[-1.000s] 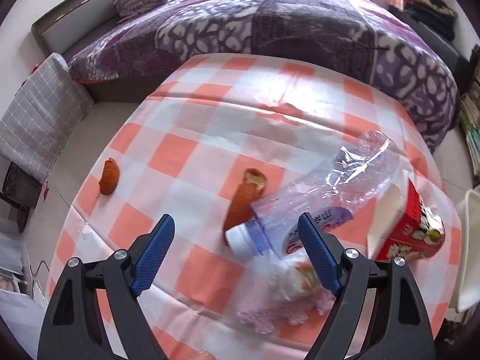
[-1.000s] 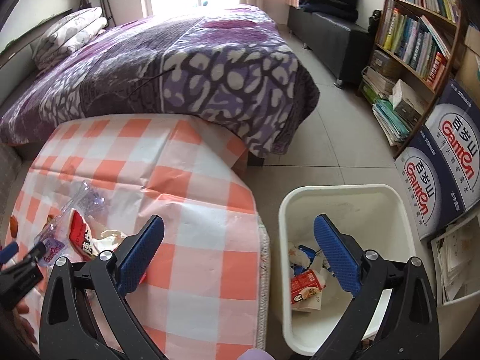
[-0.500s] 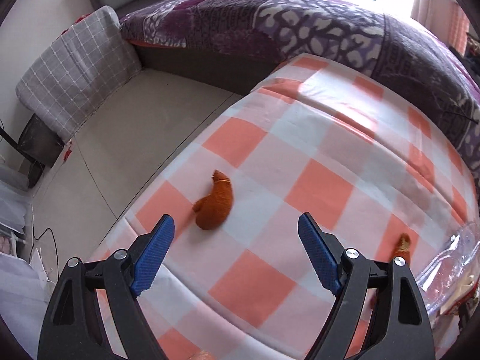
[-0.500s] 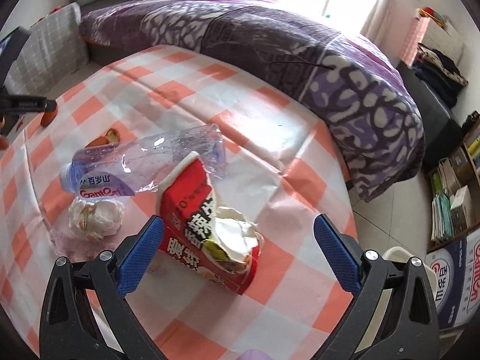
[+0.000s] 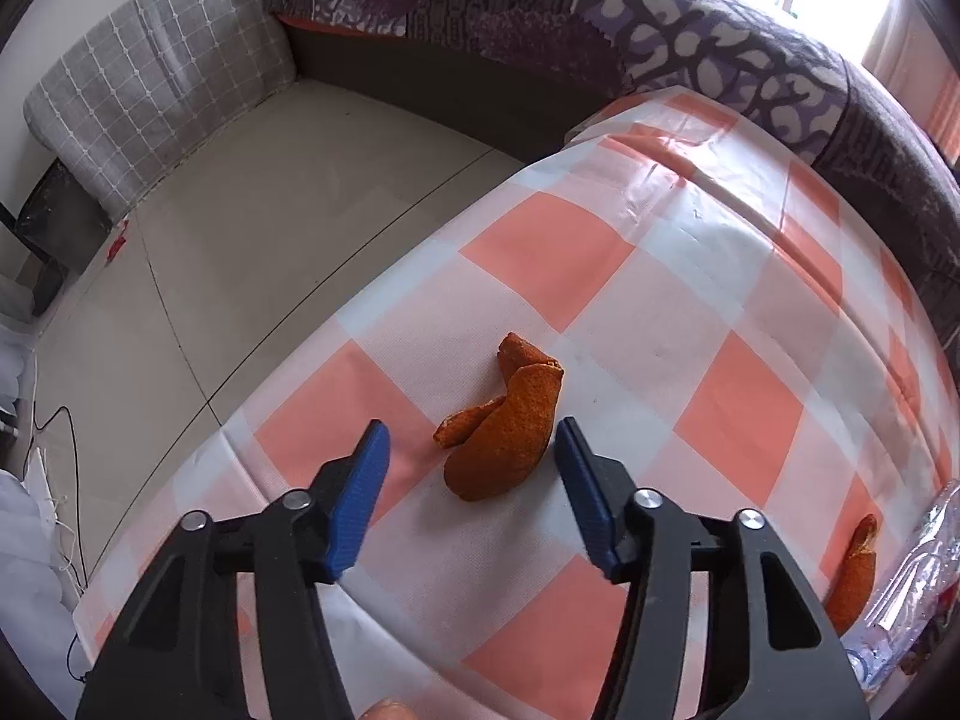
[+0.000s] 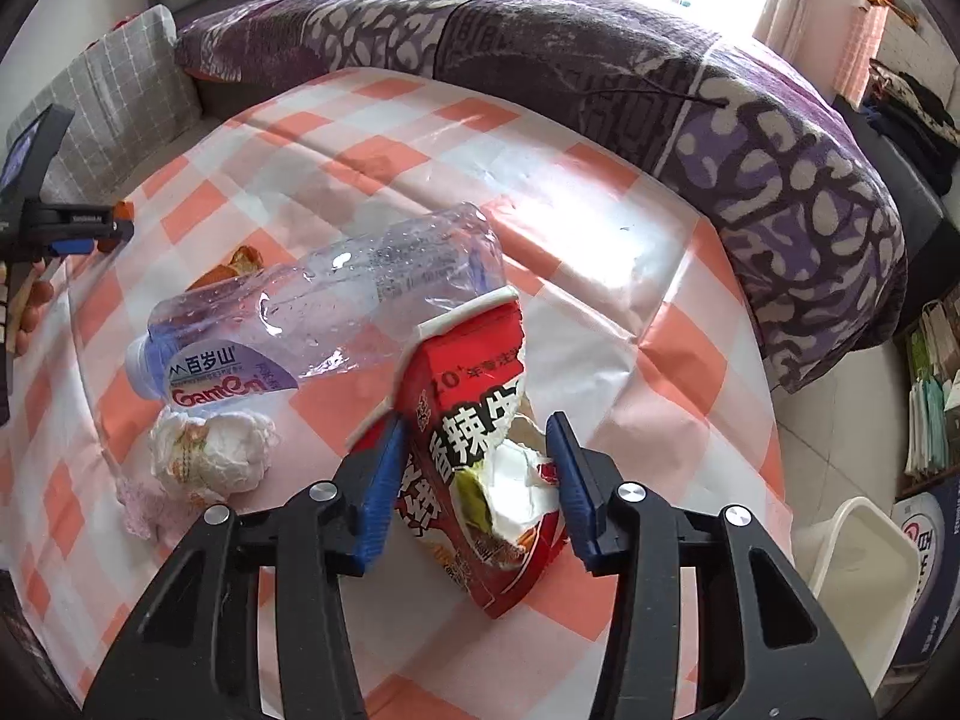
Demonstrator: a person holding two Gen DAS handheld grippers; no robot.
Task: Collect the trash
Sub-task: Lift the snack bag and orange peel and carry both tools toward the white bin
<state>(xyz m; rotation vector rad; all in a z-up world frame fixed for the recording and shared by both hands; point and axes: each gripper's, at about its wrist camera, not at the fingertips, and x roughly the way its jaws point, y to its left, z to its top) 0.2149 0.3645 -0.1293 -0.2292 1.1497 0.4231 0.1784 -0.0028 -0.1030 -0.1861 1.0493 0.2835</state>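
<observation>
An orange peel [image 5: 507, 423] lies on the checked tablecloth [image 5: 600, 240] near its left edge. My left gripper [image 5: 472, 450] is open, its blue fingers either side of the peel and apart from it. A red crushed noodle cup [image 6: 480, 468] lies on the table. My right gripper [image 6: 474, 450] is open around the cup, its left pad [image 6: 381, 486] against the cup's side. A clear plastic bottle [image 6: 324, 312], a crumpled white tissue [image 6: 210, 450] and a second peel [image 6: 240, 261] lie to the cup's left.
A bed with a purple cover [image 6: 660, 78] runs behind the table. A white trash bin [image 6: 852, 564] stands on the floor at the right. A grey checked cushion [image 5: 150, 102] leans at the left. The second peel [image 5: 855, 570] and bottle [image 5: 918, 564] show at the left wrist view's right edge.
My left gripper has moved down to the peel and its jaws have narrowed around it. My right gripper has moved down over the noodle cup and narrowed around it.
</observation>
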